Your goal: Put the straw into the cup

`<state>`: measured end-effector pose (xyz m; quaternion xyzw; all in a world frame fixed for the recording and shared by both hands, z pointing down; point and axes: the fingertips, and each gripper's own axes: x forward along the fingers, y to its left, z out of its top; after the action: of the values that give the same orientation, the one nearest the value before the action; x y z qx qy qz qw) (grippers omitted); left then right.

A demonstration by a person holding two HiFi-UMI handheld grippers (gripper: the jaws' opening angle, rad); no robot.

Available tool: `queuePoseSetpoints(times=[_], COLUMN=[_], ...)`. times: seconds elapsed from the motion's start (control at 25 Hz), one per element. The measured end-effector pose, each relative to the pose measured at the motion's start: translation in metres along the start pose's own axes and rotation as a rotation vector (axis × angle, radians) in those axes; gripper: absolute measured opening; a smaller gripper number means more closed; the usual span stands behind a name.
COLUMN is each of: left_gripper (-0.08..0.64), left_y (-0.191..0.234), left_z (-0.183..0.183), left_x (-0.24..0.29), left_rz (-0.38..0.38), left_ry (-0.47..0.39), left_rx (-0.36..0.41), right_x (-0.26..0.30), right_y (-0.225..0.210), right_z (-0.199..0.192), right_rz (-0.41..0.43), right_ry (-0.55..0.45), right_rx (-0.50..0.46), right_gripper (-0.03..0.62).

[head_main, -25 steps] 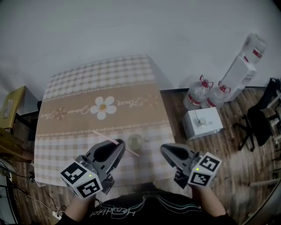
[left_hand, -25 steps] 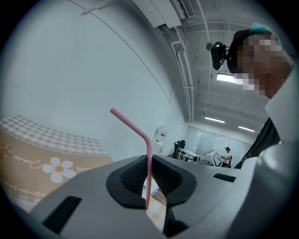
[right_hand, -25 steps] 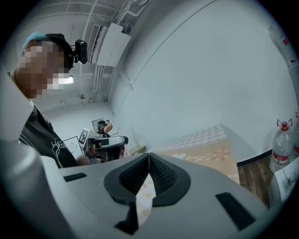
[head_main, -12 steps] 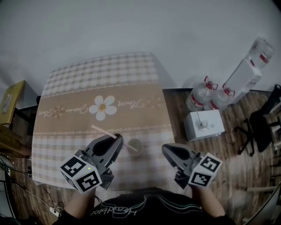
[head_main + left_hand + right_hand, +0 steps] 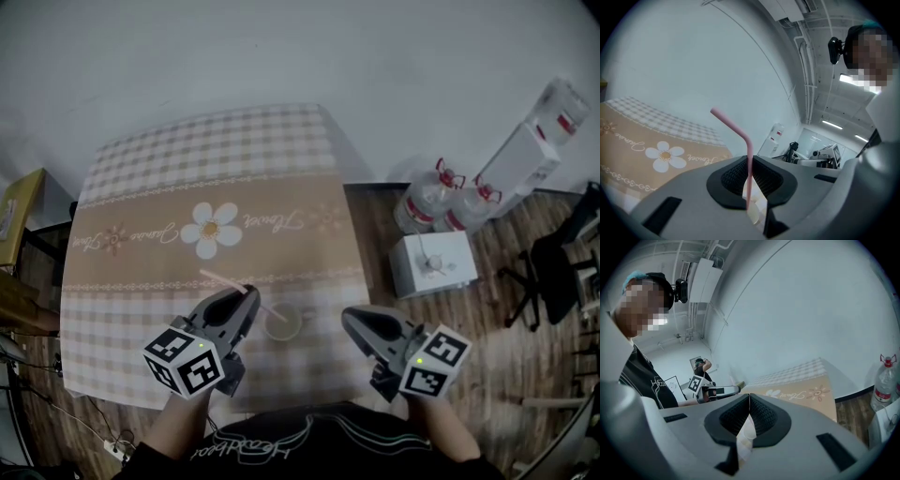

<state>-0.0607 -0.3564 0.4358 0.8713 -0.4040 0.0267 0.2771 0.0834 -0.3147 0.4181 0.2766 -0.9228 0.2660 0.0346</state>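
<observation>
In the head view a pale cup (image 5: 284,323) stands near the front edge of the table (image 5: 169,178), which has a checked cloth with a daisy print. My left gripper (image 5: 247,297) is just left of the cup, shut on a pink bent straw (image 5: 217,280). The straw's lower end reaches to the cup's rim. In the left gripper view the straw (image 5: 736,129) rises between the pads (image 5: 733,176), its bent top leaning left. My right gripper (image 5: 350,320) hovers right of the cup, shut and empty. The cup (image 5: 746,431) shows pale beyond its closed jaws.
On the wooden floor to the right are a white box (image 5: 433,262), two water jugs (image 5: 427,202), a water dispenser (image 5: 525,150) and a dark office chair (image 5: 562,267). A yellow piece of furniture (image 5: 14,216) stands at the table's left.
My left gripper has come down and towards the cup with the straw. The straw's lower end, which lay past the cup, is now at its rim. The right gripper shifted slightly.
</observation>
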Motion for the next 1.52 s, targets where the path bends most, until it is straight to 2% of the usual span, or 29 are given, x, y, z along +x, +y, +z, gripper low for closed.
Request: queuePoseSetpoints(times=[0.36,0.8,1.32,1.52], left_gripper=[0.025,0.025,0.026,0.11], left_y=[0.02,0.028,0.041,0.044], left_z=[-0.048,-0.078,-0.087,-0.093], left_x=[0.024,0.035,0.035,0.031], left_rz=[0.009,-0.001,0.017,0.012], left_ry=[0.067,0.101,0.127,0.145], left_rx=[-0.041,-0.054,-0.08,-0.102], right_x=[0.009,0.017,0.02,0.015], right_y=[-0.014,-0.019,-0.011,-0.001], right_z=[-0.011,-0.022,-0.031,-0.038], right_rz=[-0.004,0.007,-0.011,-0.028], right_ry=[0.034,0.05,0.054,0.059], right_rx=[0.014,0.053,0.072,0.079], right_gripper=[0.012,0.012,0.012,0.012])
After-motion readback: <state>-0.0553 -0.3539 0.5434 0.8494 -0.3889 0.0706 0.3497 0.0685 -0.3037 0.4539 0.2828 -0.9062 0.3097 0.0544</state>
